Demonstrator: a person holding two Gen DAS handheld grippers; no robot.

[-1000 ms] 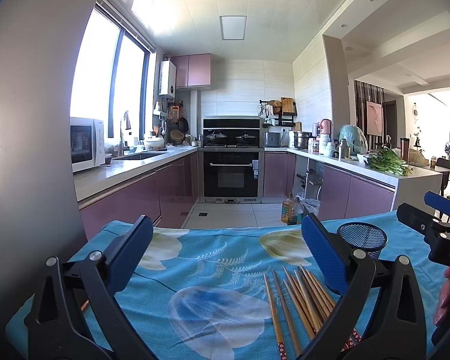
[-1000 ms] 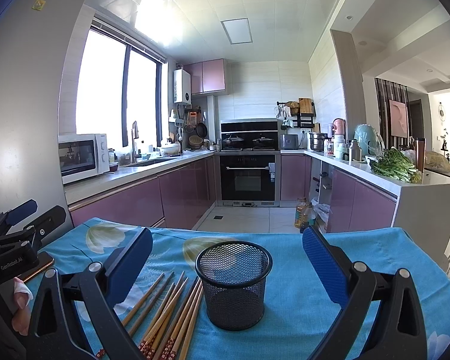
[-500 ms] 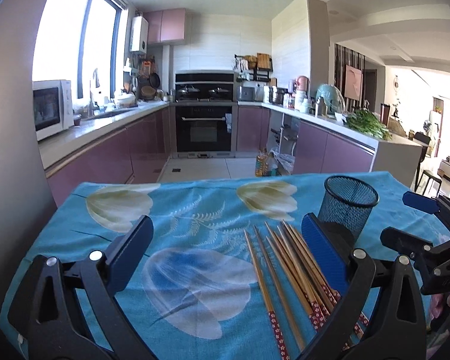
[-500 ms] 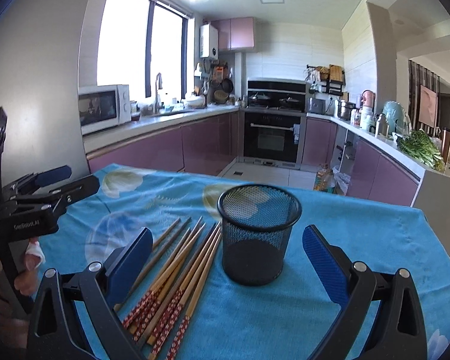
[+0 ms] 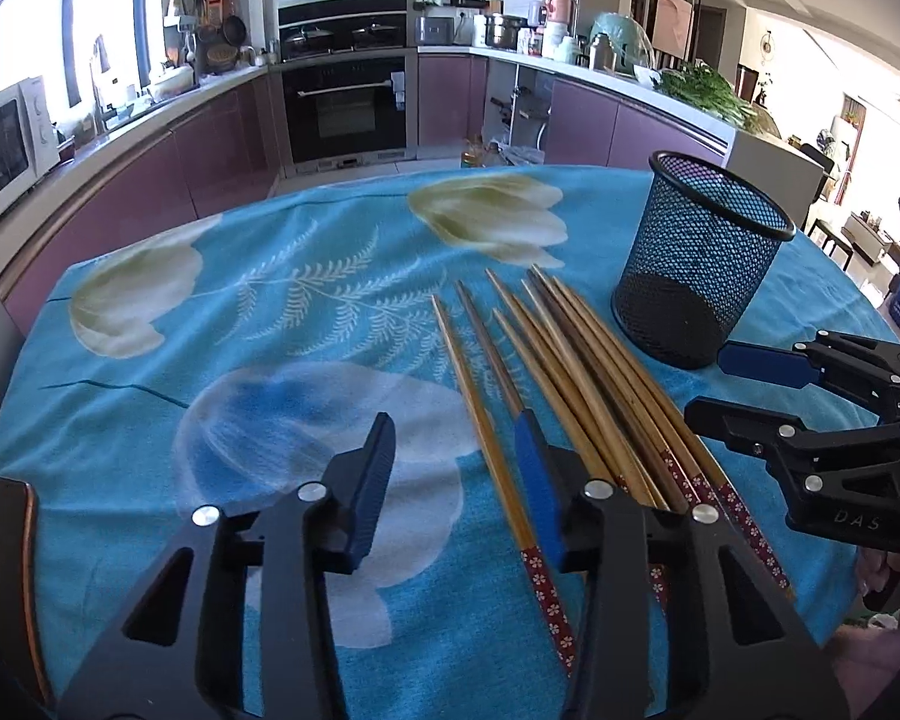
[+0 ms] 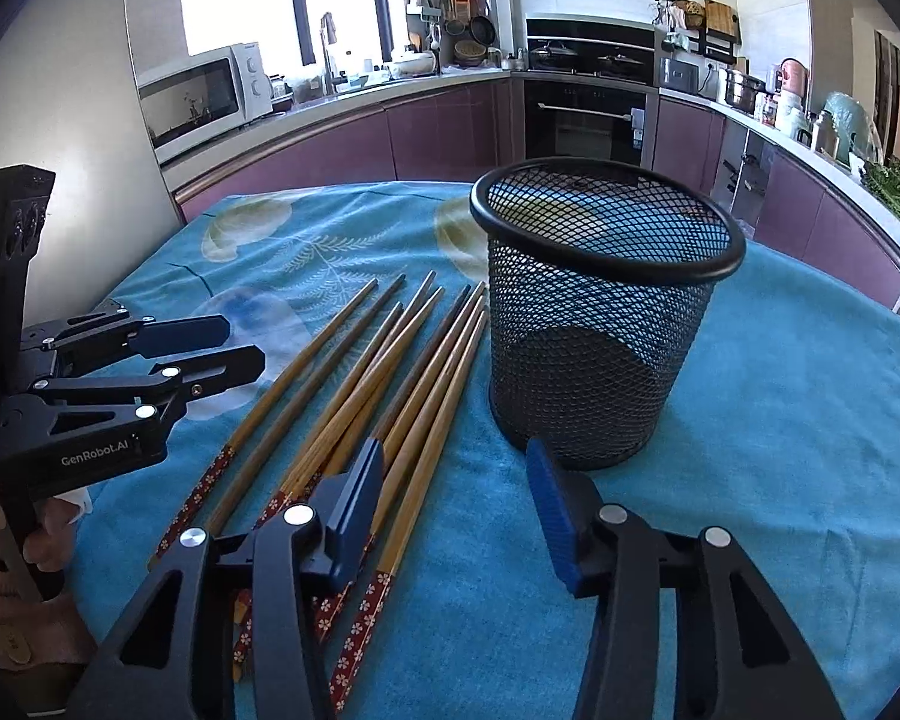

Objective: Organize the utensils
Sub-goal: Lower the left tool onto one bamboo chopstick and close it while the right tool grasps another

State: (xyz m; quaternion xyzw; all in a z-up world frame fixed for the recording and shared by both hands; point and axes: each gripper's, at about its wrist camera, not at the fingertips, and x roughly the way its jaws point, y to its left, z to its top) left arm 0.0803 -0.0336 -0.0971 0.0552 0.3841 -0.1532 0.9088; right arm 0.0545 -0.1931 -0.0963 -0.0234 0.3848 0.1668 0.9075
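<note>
blue floral tablecloth (image 5: 306,324) under chopsticks (image 5: 570,372) beside mesh cup (image 5: 690,276)

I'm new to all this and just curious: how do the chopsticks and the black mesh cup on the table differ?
The chopsticks lie flat in a loose bundle on the blue cloth; the mesh cup stands upright beside them. The chopsticks are solid, thin brown sticks with red flowered ends; the cup is black see-through mesh, wide and round. The cup is empty: no chopstick is in it yet. Both rest on the same cloth, untouched.
</note>
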